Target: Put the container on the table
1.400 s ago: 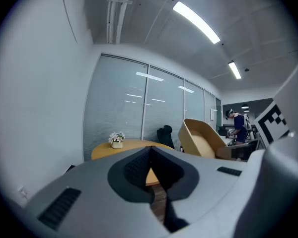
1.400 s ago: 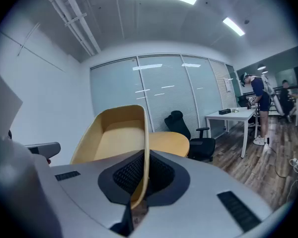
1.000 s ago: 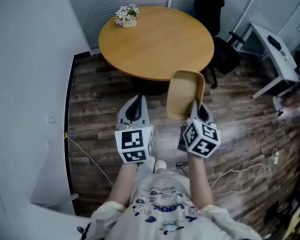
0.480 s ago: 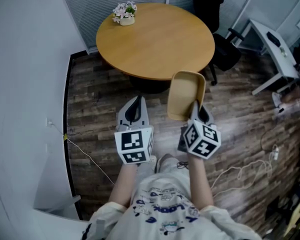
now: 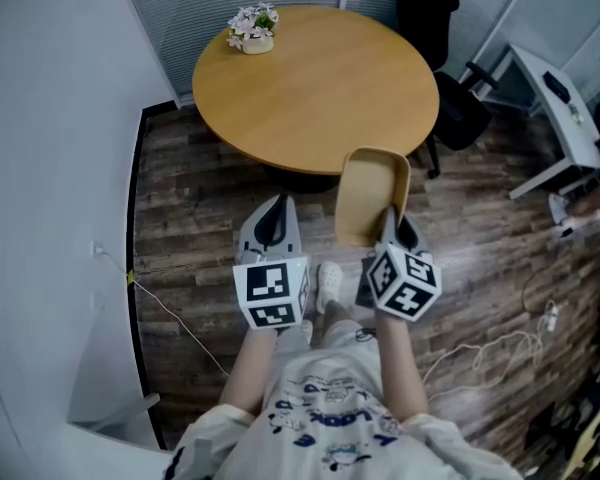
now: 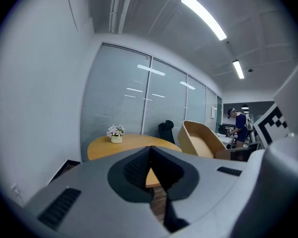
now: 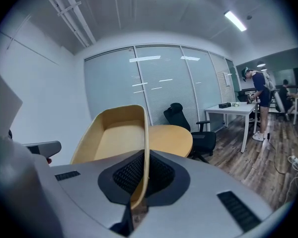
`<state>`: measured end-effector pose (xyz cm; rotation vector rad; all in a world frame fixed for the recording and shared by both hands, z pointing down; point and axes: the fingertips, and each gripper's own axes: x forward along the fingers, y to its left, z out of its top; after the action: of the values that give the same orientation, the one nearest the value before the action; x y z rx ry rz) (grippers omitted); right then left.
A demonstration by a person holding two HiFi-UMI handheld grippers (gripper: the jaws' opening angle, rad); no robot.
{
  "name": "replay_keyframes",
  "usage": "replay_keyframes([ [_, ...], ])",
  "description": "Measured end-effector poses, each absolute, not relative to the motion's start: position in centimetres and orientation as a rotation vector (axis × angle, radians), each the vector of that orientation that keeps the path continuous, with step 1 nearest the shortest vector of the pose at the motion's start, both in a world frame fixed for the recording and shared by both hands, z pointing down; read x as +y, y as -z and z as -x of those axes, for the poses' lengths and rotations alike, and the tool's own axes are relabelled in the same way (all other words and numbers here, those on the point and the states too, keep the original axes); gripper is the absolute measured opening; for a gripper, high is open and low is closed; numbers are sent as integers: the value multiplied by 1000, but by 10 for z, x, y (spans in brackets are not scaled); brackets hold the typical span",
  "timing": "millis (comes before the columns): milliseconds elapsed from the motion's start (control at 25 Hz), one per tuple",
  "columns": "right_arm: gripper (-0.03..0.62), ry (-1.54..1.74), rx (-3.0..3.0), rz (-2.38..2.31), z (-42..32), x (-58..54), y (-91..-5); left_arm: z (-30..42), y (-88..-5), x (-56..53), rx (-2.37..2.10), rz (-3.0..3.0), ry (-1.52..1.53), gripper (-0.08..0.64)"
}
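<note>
fingers of the right gripper [image 5: 393, 226] are pinched on the near wall of the container [image 5: 370, 190]. in the right gripper view the thin rim runs straight between the pads. fingers of the left gripper [image 5: 273, 215] are closed together on nothing, and it sits beside the right one, apart from the container. container is in the air over the wood floor [image 5: 195, 203]; its far end overlaps the near edge of the round table [image 5: 310, 78] from the head view, but it isn't resting on it. step in hand reads as carry/approach, placement not done. next move, my read: go forward until the whole base is over the tabletop, level it, lower till it seats flat, then let go. it's held by one wall only, so it may sag or pivot at the pinch; go slow. flower pot [image 5: 252, 30] is at the far-left side, well apart from the likely drop spot. container: tan, oblong tub, rounded corners, thin smooth walls, empty inside. looks light and stiff; can't tell the material.
</note>
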<state>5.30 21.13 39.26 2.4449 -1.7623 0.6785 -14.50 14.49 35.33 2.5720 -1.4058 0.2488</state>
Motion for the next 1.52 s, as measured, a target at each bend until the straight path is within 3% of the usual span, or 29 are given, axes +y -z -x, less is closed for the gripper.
replay_keyframes([
  [880, 6, -742, -1865, -2337, -181, 8, -406, 24, -361, -34, -1516, -2491, -286, 3],
  [1520, 6, -823, -1844, -2292, -209, -71, -432, -5, -385, -109, -1498, -2435, -342, 3],
])
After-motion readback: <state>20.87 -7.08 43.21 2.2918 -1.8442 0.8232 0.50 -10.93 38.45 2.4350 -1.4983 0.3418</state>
